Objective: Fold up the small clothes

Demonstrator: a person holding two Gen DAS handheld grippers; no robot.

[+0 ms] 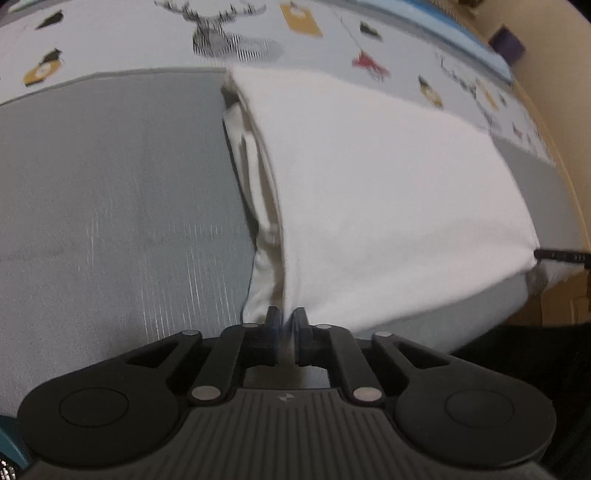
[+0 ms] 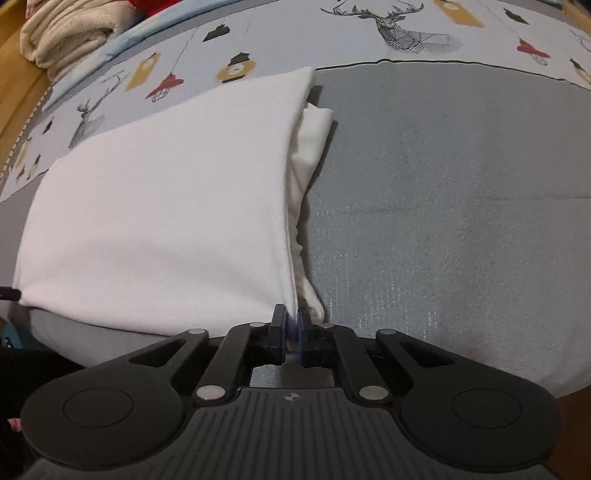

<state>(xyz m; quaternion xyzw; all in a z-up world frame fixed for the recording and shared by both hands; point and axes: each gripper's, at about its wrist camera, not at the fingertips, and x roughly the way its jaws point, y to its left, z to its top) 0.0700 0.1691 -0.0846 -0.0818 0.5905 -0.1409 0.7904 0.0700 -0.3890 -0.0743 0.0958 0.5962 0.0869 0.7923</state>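
While pinched: white garment (image 1: 388, 192), both grippers.

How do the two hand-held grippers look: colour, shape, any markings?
Both the left hand-held gripper and the right hand-held gripper are matte black, with ribbed bodies, silver pivot pins, round side discs and blue-edged finger pads. Each carries a small white logo.

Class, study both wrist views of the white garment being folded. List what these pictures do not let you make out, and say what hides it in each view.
- Kind of garment: the white garment is doubled over, so only plain cloth shows in either view.
- Pinched corners: hidden inside the closed left gripper and right gripper.
- Inner layers: left wrist view is motion-blurred.
- Cream bundle: cut off by the right wrist view's edge.
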